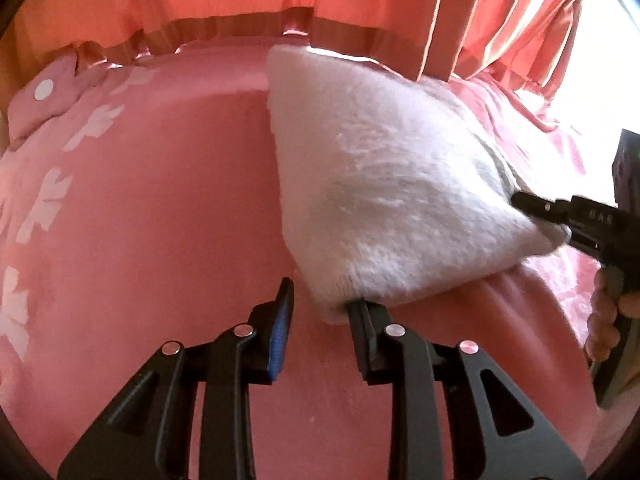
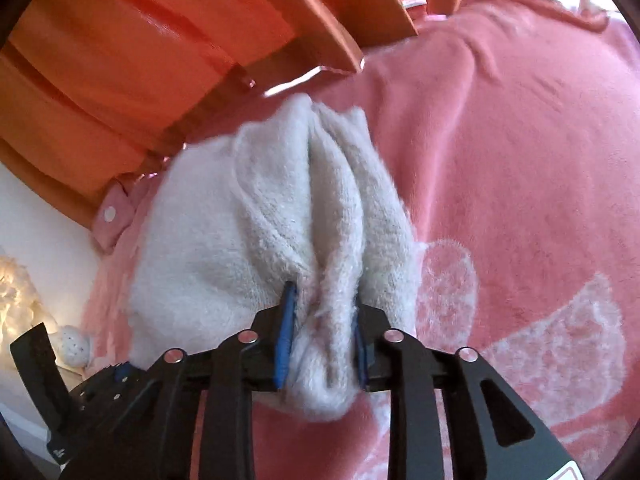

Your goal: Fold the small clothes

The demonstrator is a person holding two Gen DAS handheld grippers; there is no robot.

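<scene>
A fluffy white garment lies on the pink blanket, stretched between the two grippers. My left gripper is open at the garment's near corner; its right finger touches the cloth and the blue-padded left finger stands clear. My right gripper is shut on a bunched fold of the white garment. It also shows in the left wrist view at the garment's right corner, held by a hand.
Orange curtains hang along the far edge of the bed. A pink pillow with white dots lies far left. The blanket carries white flower patterns. A white wall and a small white object lie left in the right wrist view.
</scene>
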